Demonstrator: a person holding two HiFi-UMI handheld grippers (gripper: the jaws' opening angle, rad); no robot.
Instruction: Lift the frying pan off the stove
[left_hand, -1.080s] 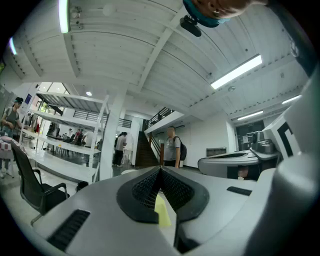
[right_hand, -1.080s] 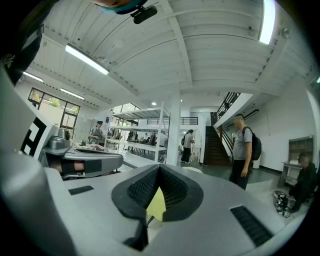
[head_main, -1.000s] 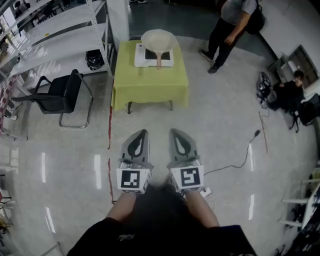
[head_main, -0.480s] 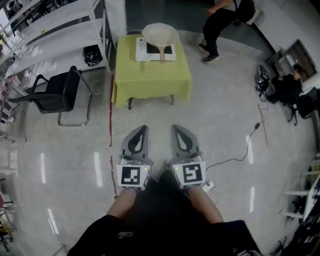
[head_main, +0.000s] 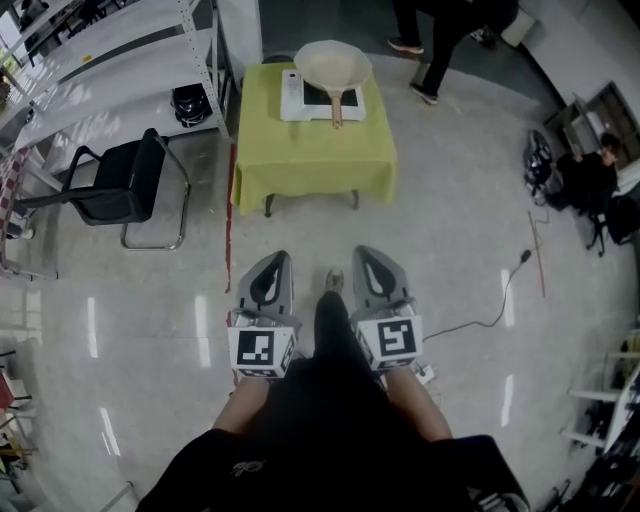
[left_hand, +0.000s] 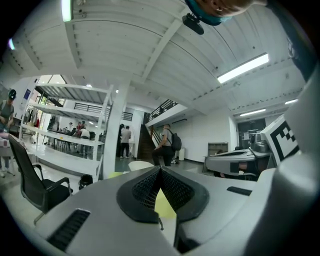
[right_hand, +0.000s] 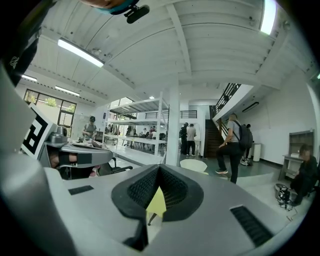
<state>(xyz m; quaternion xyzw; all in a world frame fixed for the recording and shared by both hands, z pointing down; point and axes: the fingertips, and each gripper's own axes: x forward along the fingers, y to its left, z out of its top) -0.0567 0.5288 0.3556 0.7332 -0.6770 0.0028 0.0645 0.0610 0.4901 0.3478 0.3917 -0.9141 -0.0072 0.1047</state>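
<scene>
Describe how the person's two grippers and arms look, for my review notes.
The left gripper and right gripper match: grey, smooth shells tapering to a point, each claw lined with black mesh-textured pads. At the rear of each sits a white cube printed with black square markers. The person wears a black top; the forearms are uncovered.

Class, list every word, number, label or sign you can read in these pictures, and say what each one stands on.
No readable text anywhere.
Left marker cube and right marker cube: black-and-white square patterns, not words.
Pale mark on the person's dark top: too small to read.
</scene>
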